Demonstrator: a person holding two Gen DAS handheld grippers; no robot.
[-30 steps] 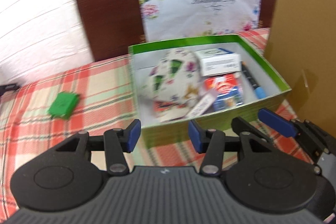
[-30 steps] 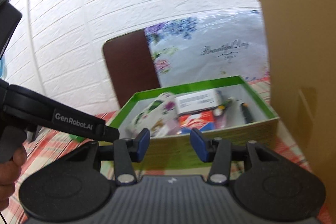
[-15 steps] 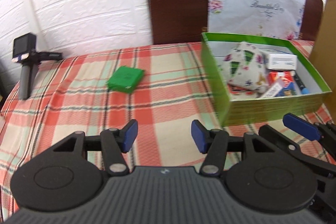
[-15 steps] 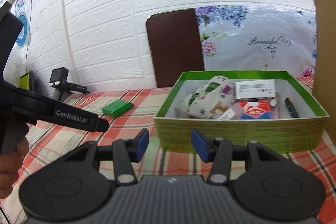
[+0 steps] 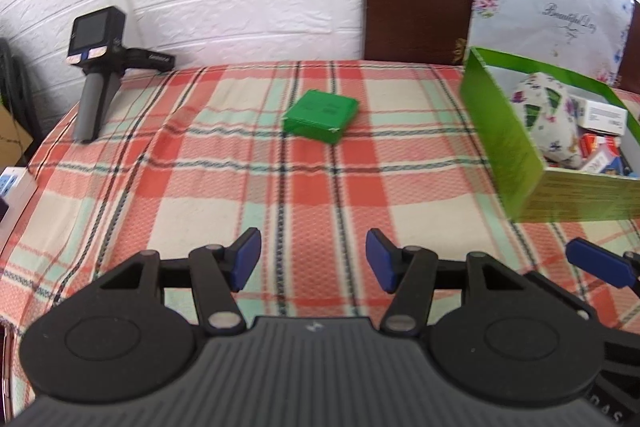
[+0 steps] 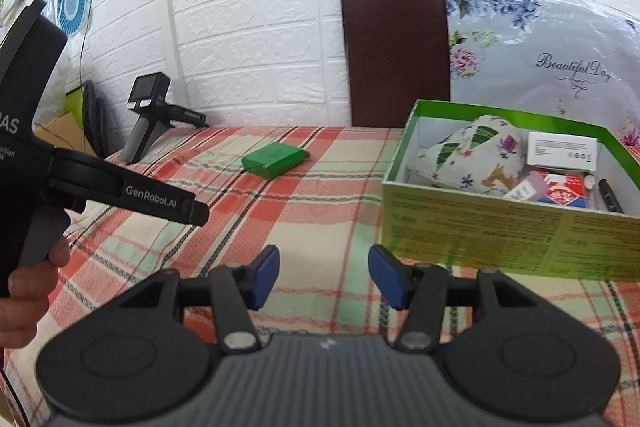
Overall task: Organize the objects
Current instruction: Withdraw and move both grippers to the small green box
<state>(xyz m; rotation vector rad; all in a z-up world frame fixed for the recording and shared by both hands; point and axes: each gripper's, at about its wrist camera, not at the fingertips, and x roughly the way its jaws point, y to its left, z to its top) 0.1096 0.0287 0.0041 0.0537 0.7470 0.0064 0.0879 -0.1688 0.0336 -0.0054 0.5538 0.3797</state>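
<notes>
A: What are the grippers doing?
B: The left gripper [image 5: 312, 263] and right gripper [image 6: 324, 277] are both spreading their jaws over the plaid tablecloth [image 5: 320, 187], nothing between the pads.
A: And the things to sort?
B: The small green box [image 5: 321, 115] lies flat toward the far edge. The green bin [image 6: 508, 227] sits near the right edge, holding a patterned pouch [image 6: 472, 157].

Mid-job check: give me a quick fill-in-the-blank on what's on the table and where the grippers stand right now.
1. The small green box lies on the ____ tablecloth, outside the open green carton.
2. The floral pouch lies ____ the carton.
3. Between the opening jaws of the left gripper there is ____.
4. The right gripper holds ____.

Missing words: plaid; inside; nothing; nothing
</notes>
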